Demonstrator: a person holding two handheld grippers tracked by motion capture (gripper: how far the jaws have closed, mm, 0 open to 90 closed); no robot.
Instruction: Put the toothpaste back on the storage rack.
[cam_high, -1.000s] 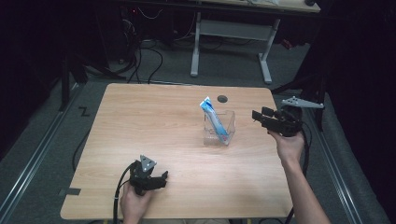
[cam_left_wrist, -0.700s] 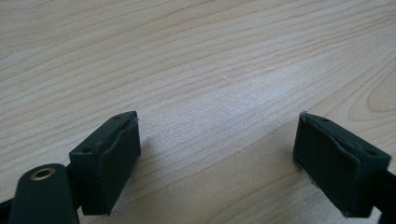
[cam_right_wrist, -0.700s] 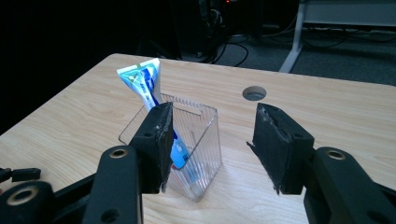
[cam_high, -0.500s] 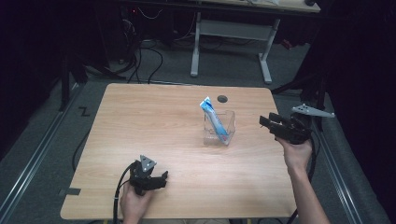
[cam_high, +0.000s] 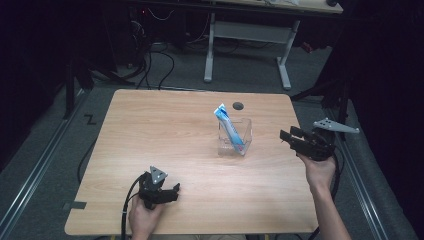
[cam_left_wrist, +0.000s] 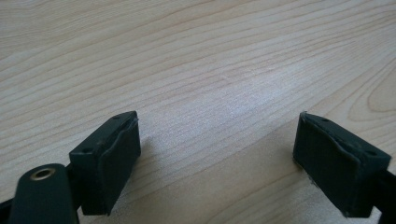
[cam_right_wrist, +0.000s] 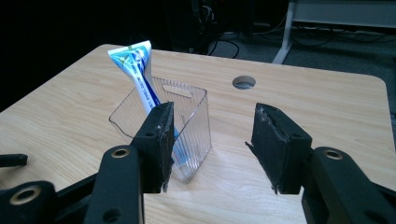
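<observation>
The right tool (cam_high: 292, 138), jaws spread and empty, had drawn back from the clear cup (cam_high: 236, 137) holding the toothpaste tube (cam_high: 229, 128); placing looked done.

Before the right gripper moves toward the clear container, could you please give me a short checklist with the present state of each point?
1. Right gripper jaws open and empty: ok.
2. Clear container upright on the table: ok.
3. Blue and white toothpaste tube inside the container, leaning, its top above the rim: ok.
4. Bare wood between the right gripper and the container: ok.
5. Left gripper low at the near edge, jaws open, away from the container: ok.
6. Whether the container would slide when touched: cannot tell.
</observation>
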